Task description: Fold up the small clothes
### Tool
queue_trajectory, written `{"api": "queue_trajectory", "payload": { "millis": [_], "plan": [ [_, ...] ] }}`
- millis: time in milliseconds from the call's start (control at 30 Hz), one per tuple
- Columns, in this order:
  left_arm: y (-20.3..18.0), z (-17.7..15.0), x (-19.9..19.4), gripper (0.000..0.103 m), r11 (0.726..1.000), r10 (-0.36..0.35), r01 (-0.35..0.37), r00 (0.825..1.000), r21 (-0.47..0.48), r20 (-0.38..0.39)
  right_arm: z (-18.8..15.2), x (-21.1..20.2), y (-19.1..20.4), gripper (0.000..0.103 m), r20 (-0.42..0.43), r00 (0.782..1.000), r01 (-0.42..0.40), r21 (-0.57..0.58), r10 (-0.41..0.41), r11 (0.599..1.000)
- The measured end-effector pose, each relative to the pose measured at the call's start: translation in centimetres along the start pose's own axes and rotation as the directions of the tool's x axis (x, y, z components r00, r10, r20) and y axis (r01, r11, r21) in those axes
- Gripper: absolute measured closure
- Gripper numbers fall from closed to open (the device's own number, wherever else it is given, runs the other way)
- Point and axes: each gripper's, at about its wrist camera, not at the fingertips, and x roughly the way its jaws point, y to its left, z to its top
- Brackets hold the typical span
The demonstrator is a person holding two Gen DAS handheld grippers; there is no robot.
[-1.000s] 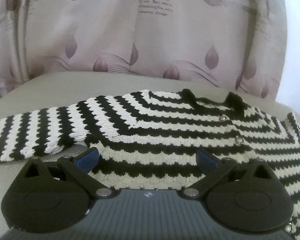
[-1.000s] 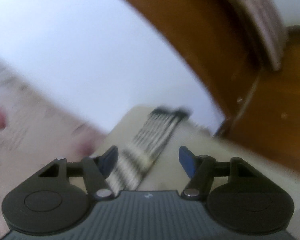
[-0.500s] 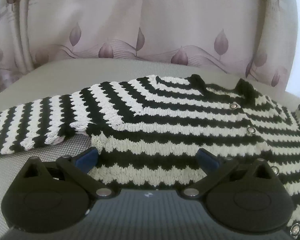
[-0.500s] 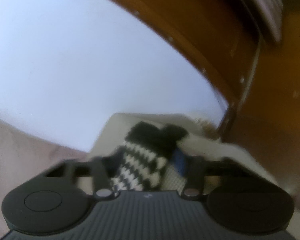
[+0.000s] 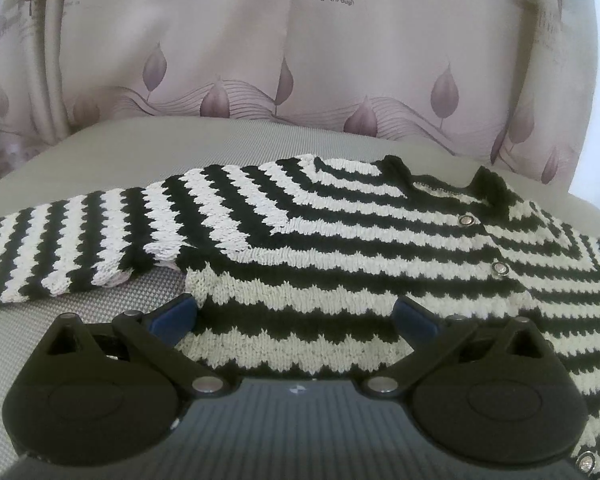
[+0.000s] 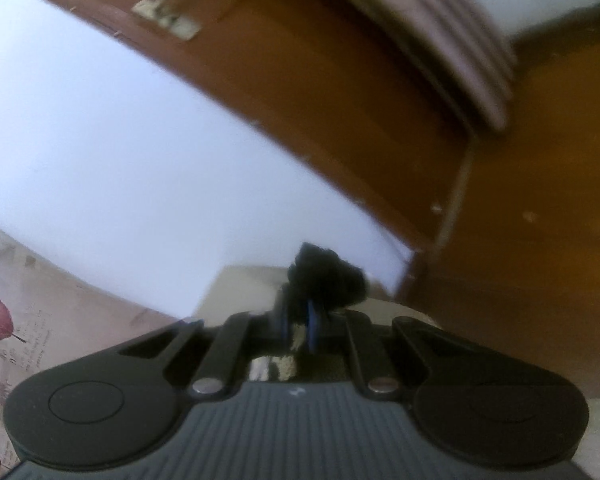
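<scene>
Striped knit cardigan [image 5: 340, 240] spread flat on grey cushion [image 5: 180, 148]; sleeve cuff [image 6: 324, 276] now clamped by right gripper [image 6: 298, 326], previously released; left gripper [image 5: 296, 316] spread wide over hem, unmoved; sleeve fold ready

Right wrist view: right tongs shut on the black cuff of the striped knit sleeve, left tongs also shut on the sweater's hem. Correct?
Not quite. The left tongs are open: the left wrist view shows their blue pads spread wide over the hem of the black-and-white striped knit sweater, not pinching it. The rest holds: the right wrist view shows the right tongs shut on the black cuff.
</scene>
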Motion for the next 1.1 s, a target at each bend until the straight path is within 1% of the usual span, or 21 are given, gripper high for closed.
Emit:
{"api": "queue_trajectory", "payload": {
  "millis": [67,133,200,233,267,333,400,467,500,533,567,633,667,700,733,867,933,967,1000,1067,1100],
  "plan": [
    [0.1,0.1,0.0,0.0,1.0,-0.007,0.007,1.0,-0.02,0.005,-0.7,-1.1,-1.8,0.094,0.01,0.999,0.05,0.027,-0.05,0.998],
    [0.1,0.1,0.1,0.0,0.999,-0.017,0.018,1.0,-0.034,0.01,-0.9,-1.2,-3.3,0.094,0.008,0.998,0.055,0.09,-0.056,0.994],
    [0.2,0.2,0.1,0.0,0.999,-0.023,0.023,1.0,-0.039,0.01,-0.5,-1.0,-4.1,0.094,-0.024,1.0,-0.006,0.12,0.009,0.993],
    [0.0,0.2,0.1,0.0,0.999,-0.023,0.024,1.0,-0.04,0.012,-0.2,-0.9,-4.0,0.091,-0.043,0.999,-0.008,0.11,0.013,0.994],
    [0.1,0.2,0.1,0.0,0.999,-0.027,0.027,1.0,-0.042,0.013,0.0,-0.7,-4.2,0.087,-0.036,0.999,0.016,0.129,-0.011,0.992],
    [0.2,0.3,-0.1,0.0,0.998,-0.037,0.038,0.999,-0.054,0.019,0.0,-1.9,-4.4,0.082,0.0,1.0,0.014,0.17,-0.014,0.985],
    [0.6,0.6,-1.2,0.002,0.997,-0.029,0.031,0.999,-0.076,0.024,-0.7,-4.6,-3.4,0.082,0.038,0.999,-0.003,0.143,-0.003,0.99],
    [1.8,0.8,-3.5,0.002,0.993,-0.049,0.053,0.998,-0.108,0.037,-2.5,-6.7,-1.1,0.082,-0.021,0.996,-0.085,0.035,0.086,0.996],
    [2.6,0.8,-5.0,0.002,0.992,-0.07,0.074,0.997,-0.103,0.044,-4.1,-7.7,0.6,0.082,-0.087,0.987,-0.141,-0.049,0.137,0.989],
    [3.2,0.6,-6.1,0.001,0.993,-0.076,0.08,0.996,-0.092,0.038,-5.9,-8.6,2.4,0.082,-0.18,0.967,-0.205,-0.135,0.179,0.969],
    [4.0,0.3,-7.4,0.001,0.993,-0.081,0.084,0.996,-0.083,0.031,-8.0,-9.5,3.8,0.079,-0.275,0.937,-0.273,-0.198,0.214,0.942],
    [5.6,-0.6,-9.8,0.001,0.993,-0.102,0.102,0.995,-0.064,0.002,-11.8,-11.0,5.5,0.057,-0.419,0.868,-0.387,-0.233,0.267,0.892],
    [6.2,-1.1,-10.7,0.001,0.993,-0.109,0.108,0.994,-0.046,-0.02,-13.7,-11.5,6.1,0.037,-0.475,0.835,-0.422,-0.227,0.278,0.878],
    [6.8,-1.8,-11.7,0.001,0.993,-0.118,0.117,0.992,-0.027,-0.043,-15.3,-12.0,6.5,0.029,-0.509,0.813,-0.443,-0.227,0.282,0.867],
    [7.2,-2.4,-12.4,0.001,0.993,-0.12,0.119,0.991,-0.014,-0.058,-16.8,-12.5,7.0,0.029,-0.523,0.806,-0.456,-0.248,0.278,0.855],
    [7.8,-5.2,-14.0,0.002,0.991,-0.132,0.135,0.986,0.018,-0.1,-20.6,-13.8,9.1,0.029,-0.552,0.797,-0.492,-0.359,0.244,0.793],
    [7.6,-6.5,-13.5,0.007,0.99,-0.133,0.137,0.982,0.018,-0.138,-21.4,-13.7,9.6,0.029,-0.564,0.787,-0.506,-0.36,0.249,0.784],
    [7.5,-7.2,-13.1,0.014,0.987,-0.16,0.161,0.972,-0.011,-0.174,-21.7,-13.6,9.6,0.029,-0.563,0.789,-0.504,-0.362,0.248,0.784],
    [7.3,-7.7,-13.0,0.012,0.986,-0.167,0.166,0.972,-0.02,-0.168,-22.2,-13.9,9.8,0.03,-0.564,0.789,-0.505,-0.368,0.245,0.781],
    [6.5,-8.2,-13.2,0.018,0.984,-0.174,0.177,0.973,0.001,-0.148,-22.6,-14.0,10.3,0.031,-0.566,0.793,-0.497,-0.387,0.225,0.777],
    [6.0,-8.4,-13.3,0.023,0.982,-0.184,0.188,0.972,0.012,-0.145,-23.6,-14.4,11.0,0.046,-0.561,0.798,-0.49,-0.392,0.22,0.778]
  ]
}}
